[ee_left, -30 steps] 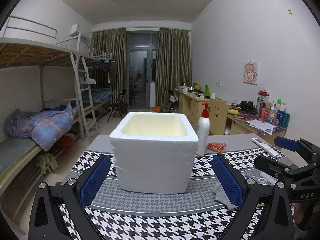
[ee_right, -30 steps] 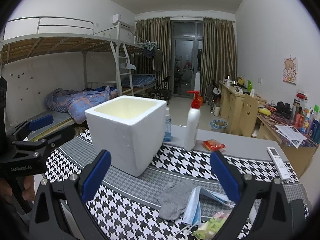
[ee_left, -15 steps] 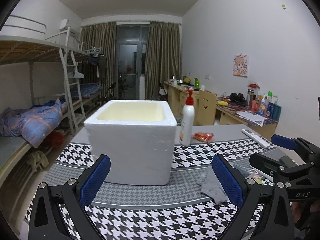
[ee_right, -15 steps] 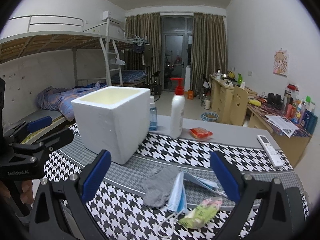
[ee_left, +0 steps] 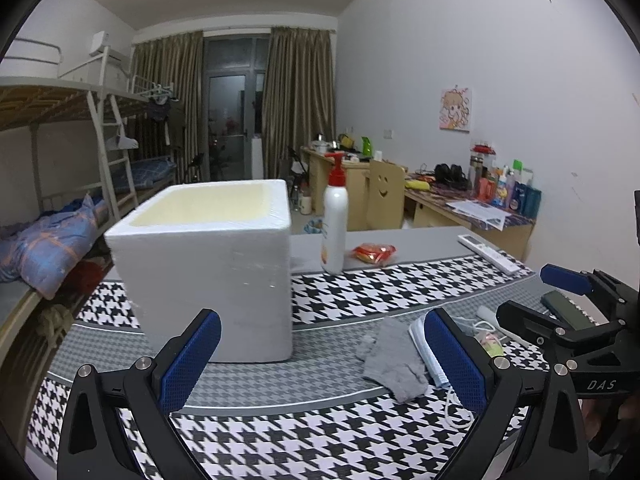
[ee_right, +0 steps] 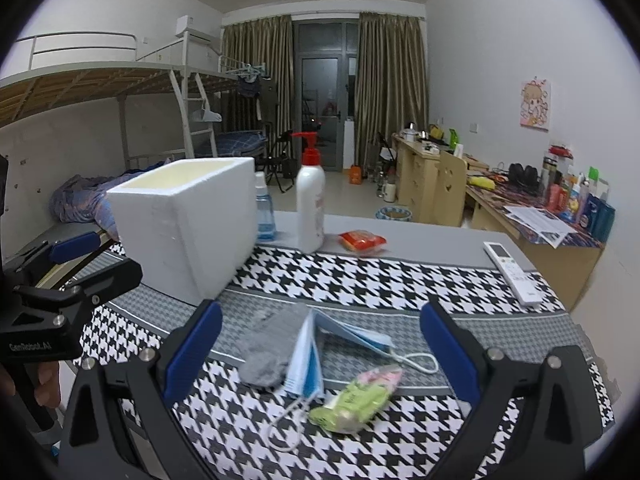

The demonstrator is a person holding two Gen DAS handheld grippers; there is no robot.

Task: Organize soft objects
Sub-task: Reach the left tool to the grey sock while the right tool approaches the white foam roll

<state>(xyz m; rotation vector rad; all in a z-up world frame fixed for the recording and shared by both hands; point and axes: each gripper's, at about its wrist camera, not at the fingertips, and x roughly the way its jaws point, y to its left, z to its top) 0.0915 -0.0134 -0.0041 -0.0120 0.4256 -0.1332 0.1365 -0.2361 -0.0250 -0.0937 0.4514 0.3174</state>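
Nearest the right gripper (ee_right: pixel 320 350), a gray sock (ee_right: pixel 266 350), blue face masks (ee_right: pixel 320 344) and a green packet (ee_right: pixel 356 396) lie bunched on the houndstooth table mat (ee_right: pixel 400 280). Beyond them stand a white foam box (ee_right: pixel 188 224), its inside hidden, a pump bottle (ee_right: pixel 311 200) and a remote (ee_right: pixel 512 272). The left gripper (ee_left: pixel 320 364) and the right both hang wide open, holding nothing.

Black-and-white houndstooth, with blue, grey and red accents

The table cloth (ee_right: pixel 400 280) is black-and-white houndstooth crossed by finer grey-checked bands; the foam box (ee_right: pixel 188 236) is white outside, creamy yellow inside. A grey sock (ee_right: pixel 268 344) lies beside a pale blue face mask (ee_right: pixel 316 352) and a green-and-pink packet (ee_right: pixel 360 396) (its print is blurred). The pump bottle (ee_right: pixel 311 204) is white with a red top, the snack packet (ee_right: pixel 362 240) red-orange, the remote (ee_right: pixel 512 272) white. Both grippers' pads (ee_right: pixel 192 352) are blue on black frames.
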